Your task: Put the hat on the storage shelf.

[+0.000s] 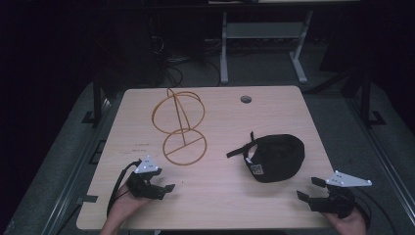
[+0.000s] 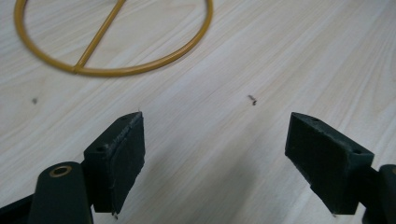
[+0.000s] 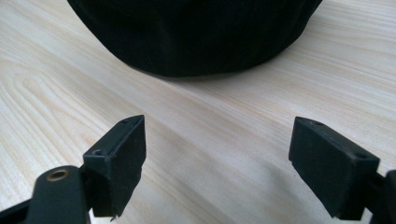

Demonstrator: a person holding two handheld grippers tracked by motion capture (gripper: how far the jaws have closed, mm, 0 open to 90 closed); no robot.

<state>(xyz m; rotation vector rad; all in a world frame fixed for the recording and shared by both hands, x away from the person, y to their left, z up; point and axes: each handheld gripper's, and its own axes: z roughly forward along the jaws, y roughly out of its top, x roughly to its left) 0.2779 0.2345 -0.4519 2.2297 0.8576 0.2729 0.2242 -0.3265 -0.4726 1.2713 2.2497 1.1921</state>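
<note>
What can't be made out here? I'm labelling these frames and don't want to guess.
- Printed white label on the black fabric cap: too small to read in the high view.
- The cap in the right gripper view: cut off by the top edge.
- Yellow wire stand's ring base in the left gripper view: upper part cut off by the top edge.

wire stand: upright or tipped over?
Upright. In the high view the wire stand has its lower ring flat on the table, with a stem rising from it to the upper loops. The left gripper view shows the ring lying flat.

The cap (image 3: pixel 196 32) and the wire ring (image 2: pixel 114 39) are cut off at the top edge; cap label (image 1: pixel 256 169) too small to read
</note>
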